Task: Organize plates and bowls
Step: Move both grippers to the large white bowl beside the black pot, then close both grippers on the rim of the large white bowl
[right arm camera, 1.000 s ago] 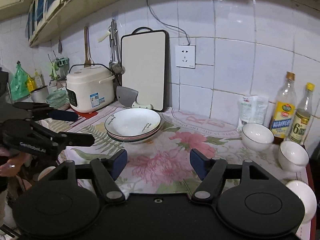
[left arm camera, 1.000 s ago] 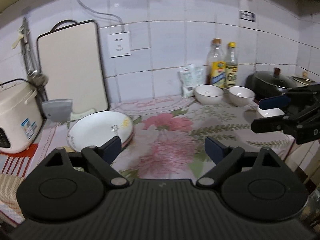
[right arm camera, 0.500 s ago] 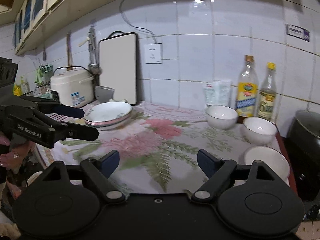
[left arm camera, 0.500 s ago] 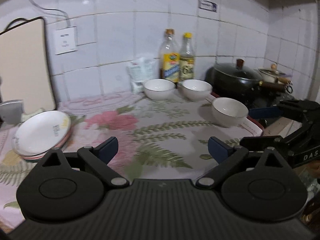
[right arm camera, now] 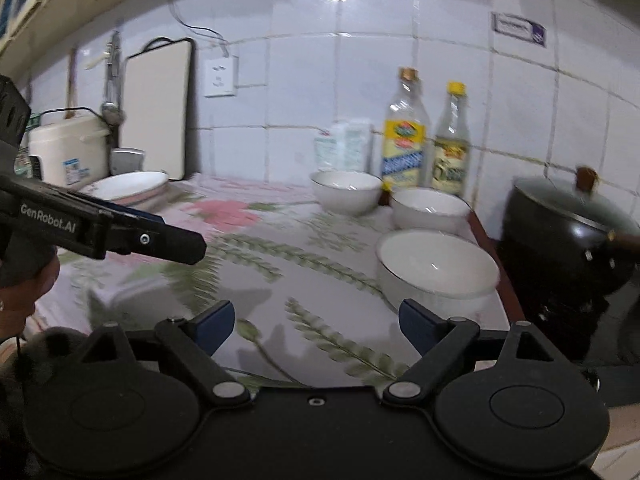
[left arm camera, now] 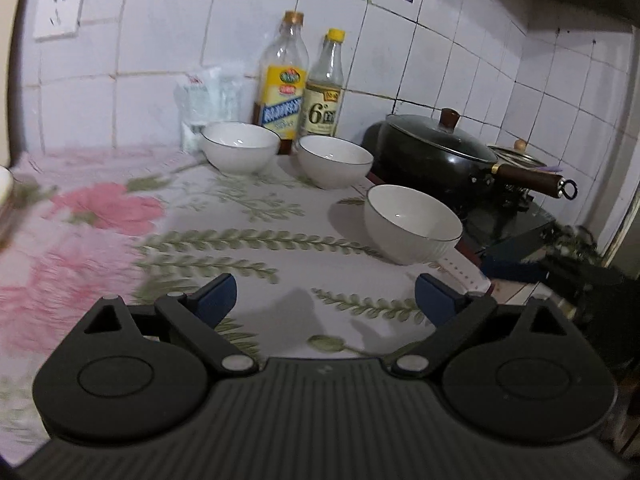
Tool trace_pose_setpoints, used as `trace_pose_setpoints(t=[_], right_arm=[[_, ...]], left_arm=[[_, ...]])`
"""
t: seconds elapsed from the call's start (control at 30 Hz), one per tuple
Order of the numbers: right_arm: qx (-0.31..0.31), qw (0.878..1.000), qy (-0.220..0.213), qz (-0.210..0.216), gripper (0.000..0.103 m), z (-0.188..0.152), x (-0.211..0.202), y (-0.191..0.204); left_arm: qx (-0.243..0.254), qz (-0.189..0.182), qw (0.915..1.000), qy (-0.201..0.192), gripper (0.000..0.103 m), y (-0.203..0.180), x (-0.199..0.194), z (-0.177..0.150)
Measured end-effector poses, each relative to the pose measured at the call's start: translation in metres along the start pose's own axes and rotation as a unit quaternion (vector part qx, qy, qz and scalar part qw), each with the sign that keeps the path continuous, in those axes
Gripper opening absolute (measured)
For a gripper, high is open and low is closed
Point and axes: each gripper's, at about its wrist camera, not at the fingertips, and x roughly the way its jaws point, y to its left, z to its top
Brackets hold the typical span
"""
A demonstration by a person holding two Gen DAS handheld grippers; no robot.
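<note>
- The left gripper [left arm camera: 325, 300] is held above the flowered cloth [left arm camera: 224, 240] with its jaws spread wide; nothing is seen between them.
- The right gripper [right arm camera: 316, 322] is pointed at the same cloth; its jaws are opening, already far apart, with nothing between them; the nearest bowl [right arm camera: 438, 270] is seen just beyond its right fingertip [right arm camera: 420, 324], apart from it.
- Three white bowls are set on the cloth toward its right end; the nearest bowl sits at the cloth's edge beside the black lidded pan [left arm camera: 436, 152]; the middle bowl [left arm camera: 335, 162] and the far bowl [left arm camera: 239, 147] stand in front of two bottles [left arm camera: 282, 84] by the tiled wall.
- A stack of plates [right arm camera: 132, 186] is seen well apart from the bowls at the left end, in front of a cutting board [right arm camera: 158, 108] and beside a rice cooker [right arm camera: 66, 150].
</note>
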Motion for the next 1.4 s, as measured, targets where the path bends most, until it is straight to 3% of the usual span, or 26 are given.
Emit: trace_pose_setpoints(t=[0.2,0.47,0.53,0.6,0.8,0.93,1.4], right_arm=[[-0.008,0.999,0.014,-0.038,0.092,-0.015,0.026,-0.021],[0.039,0.997,0.009,-0.063,0.092,-0.017,0.061,-0.056],[0.053,0.997,0.01,-0.063,0.092,-0.014,0.07,-0.064],[0.064,0.996,0.015,-0.062,0.092,-0.012,0.079,-0.07],[0.08,0.995,0.017,-0.058,0.092,-0.006,0.098,-0.08],[0.047,0.996,0.007,-0.074,0.093,-0.006,0.102,-0.07],[0.065,0.995,0.014,-0.069,0.094,-0.003,0.091,-0.057]], left_arm=[[-0.012,-0.017,0.9998,0.002,0.096,-0.021,0.03,0.011],[-0.052,-0.048,0.9973,0.02,0.094,-0.04,0.09,0.03],[-0.059,-0.042,0.997,0.025,0.093,-0.041,0.106,0.032],[-0.061,-0.037,0.9972,0.025,0.089,-0.041,0.12,0.033],[-0.063,-0.015,0.9973,0.035,0.06,-0.039,0.147,0.035],[-0.071,-0.03,0.9963,0.039,0.032,-0.036,0.153,0.035],[-0.049,-0.017,0.9974,0.05,0.027,-0.037,0.131,0.035]])
